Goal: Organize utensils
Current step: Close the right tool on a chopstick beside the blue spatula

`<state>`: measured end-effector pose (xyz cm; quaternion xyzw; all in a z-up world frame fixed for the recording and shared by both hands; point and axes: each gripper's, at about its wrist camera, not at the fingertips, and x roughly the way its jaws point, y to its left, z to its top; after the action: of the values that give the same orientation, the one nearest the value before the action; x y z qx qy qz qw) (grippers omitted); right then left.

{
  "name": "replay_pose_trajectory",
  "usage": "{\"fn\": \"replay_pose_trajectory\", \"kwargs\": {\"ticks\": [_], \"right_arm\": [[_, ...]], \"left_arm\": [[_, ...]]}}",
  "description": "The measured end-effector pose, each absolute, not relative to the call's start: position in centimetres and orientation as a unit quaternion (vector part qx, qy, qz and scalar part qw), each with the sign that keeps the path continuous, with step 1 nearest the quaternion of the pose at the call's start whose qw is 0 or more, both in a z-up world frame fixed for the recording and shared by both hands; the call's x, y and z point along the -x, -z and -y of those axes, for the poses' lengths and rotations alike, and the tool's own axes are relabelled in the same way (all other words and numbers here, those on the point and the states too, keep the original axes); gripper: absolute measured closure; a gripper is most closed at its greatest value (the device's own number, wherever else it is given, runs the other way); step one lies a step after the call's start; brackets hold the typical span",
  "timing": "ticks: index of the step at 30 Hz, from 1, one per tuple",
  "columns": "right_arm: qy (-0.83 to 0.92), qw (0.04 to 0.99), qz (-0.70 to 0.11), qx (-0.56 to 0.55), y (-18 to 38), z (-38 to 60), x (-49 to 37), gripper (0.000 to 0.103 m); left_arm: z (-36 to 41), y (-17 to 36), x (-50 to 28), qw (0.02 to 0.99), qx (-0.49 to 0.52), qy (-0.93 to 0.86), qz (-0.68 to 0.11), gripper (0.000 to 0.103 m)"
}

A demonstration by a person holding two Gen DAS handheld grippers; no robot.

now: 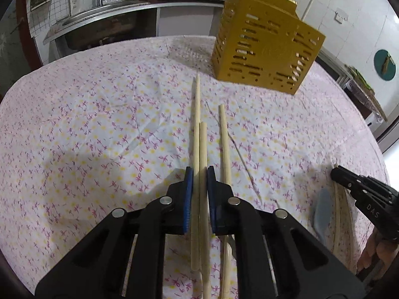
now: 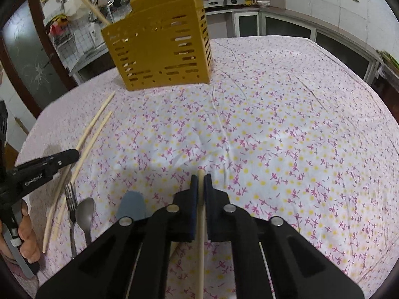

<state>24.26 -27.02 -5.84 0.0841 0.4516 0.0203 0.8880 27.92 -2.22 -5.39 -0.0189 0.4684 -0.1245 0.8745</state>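
Note:
My left gripper [image 1: 199, 174] is shut on a pale wooden chopstick [image 1: 203, 144] that points toward the yellow slotted holder [image 1: 264, 52]. A second chopstick [image 1: 197, 104] runs through the same gap; whether it is gripped too I cannot tell. A third chopstick [image 1: 223, 134] lies just right of the fingers. My right gripper [image 2: 200, 177] is shut on another chopstick [image 2: 201, 224], its tip just past the pads. The holder [image 2: 162, 49] stands at the far side with chopsticks sticking out of its top. The left gripper [image 2: 73, 155] shows over two chopsticks [image 2: 94, 127].
A fork [image 2: 71, 199], a spoon [image 2: 86, 211] and a blue-grey spatula blade [image 2: 131, 204] lie near the front edge of the floral tablecloth [image 2: 274, 124]. A person's hand [image 2: 27, 231] grips the left handle. A kitchen counter with sink [image 1: 104, 22] stands behind the table.

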Motion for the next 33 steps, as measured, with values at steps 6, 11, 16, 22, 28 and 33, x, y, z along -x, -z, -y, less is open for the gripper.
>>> {"fn": "replay_pose_trajectory", "kwargs": {"ticks": [6, 11, 16, 22, 28, 33], "right_arm": [[-0.029, 0.889, -0.45, -0.077, 5.6, 27.0, -23.1, 0.096], [-0.04, 0.89, -0.447, -0.079, 5.6, 27.3, -21.5, 0.091], [-0.05, 0.888, -0.45, -0.082, 5.7, 27.3, -20.1, 0.077], [-0.048, 0.885, -0.458, -0.069, 5.8, 26.9, -19.8, 0.077], [-0.061, 0.879, -0.464, -0.089, 5.9, 27.2, -20.3, 0.089], [-0.064, 0.879, -0.458, -0.114, 5.8, 27.9, -20.2, 0.093]], "left_arm": [[2.8, 5.5, -27.6, 0.877, 0.0, 0.115, -0.467, 0.093], [3.0, 5.6, -27.7, 0.878, -0.008, 0.111, -0.466, 0.093], [3.3, 5.7, -27.7, 0.879, -0.012, 0.109, -0.465, 0.093], [3.4, 5.7, -27.7, 0.879, -0.016, 0.108, -0.464, 0.093], [3.5, 5.8, -27.8, 0.879, -0.021, 0.111, -0.464, 0.093], [3.4, 5.7, -27.8, 0.879, -0.013, 0.113, -0.462, 0.093]]}}
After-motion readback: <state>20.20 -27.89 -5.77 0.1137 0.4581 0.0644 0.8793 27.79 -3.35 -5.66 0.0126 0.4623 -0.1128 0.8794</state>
